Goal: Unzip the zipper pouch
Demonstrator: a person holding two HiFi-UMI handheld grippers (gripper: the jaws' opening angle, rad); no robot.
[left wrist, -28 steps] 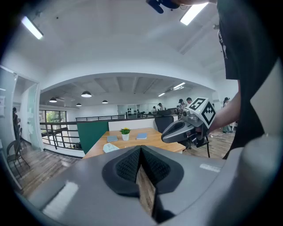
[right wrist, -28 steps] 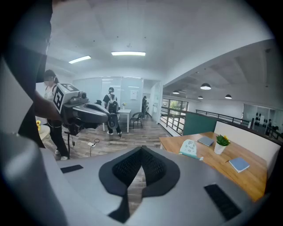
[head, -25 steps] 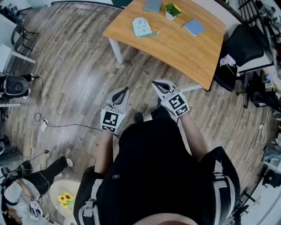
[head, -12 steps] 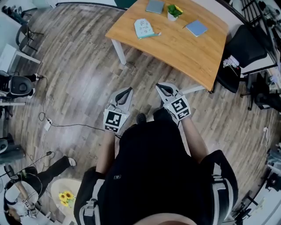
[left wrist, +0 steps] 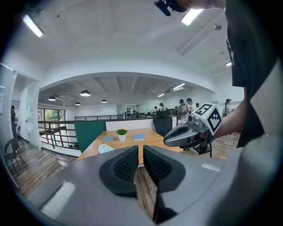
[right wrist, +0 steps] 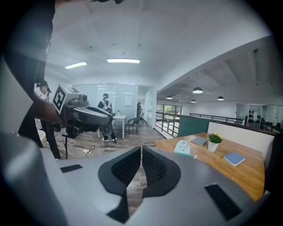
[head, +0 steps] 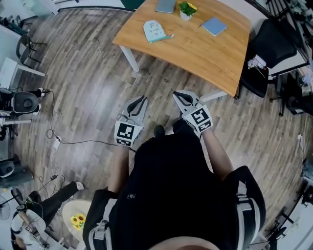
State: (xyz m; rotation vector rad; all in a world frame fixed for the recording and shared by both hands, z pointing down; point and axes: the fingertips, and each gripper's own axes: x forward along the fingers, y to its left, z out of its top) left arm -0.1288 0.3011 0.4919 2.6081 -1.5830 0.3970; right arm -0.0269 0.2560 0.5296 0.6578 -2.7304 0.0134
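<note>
You stand on a wood-plank floor (head: 88,73), and the pale wooden bench (head: 210,53) lies well ahead of you. Both tools hang over the floor, short of the bench's near edge. A black chair (head: 276,41) sits at the bench's right end.

Your left tool (head: 141,99) points toward the bench. Its jaws have just been opening and stand a narrow slit apart, with nothing between them. Your right tool (head: 178,94), near it, has its jaws closed together, and it too is empty.

The zipper pouch (head: 153,31) lies flat on the left part of the bench, near that edge — pale blue-green, well apart from both tools and touched by neither. Further right on the bench lie a blue notebook (head: 214,26) and a grey notebook (head: 165,6), with a small potted plant (head: 186,10) between them.
</note>
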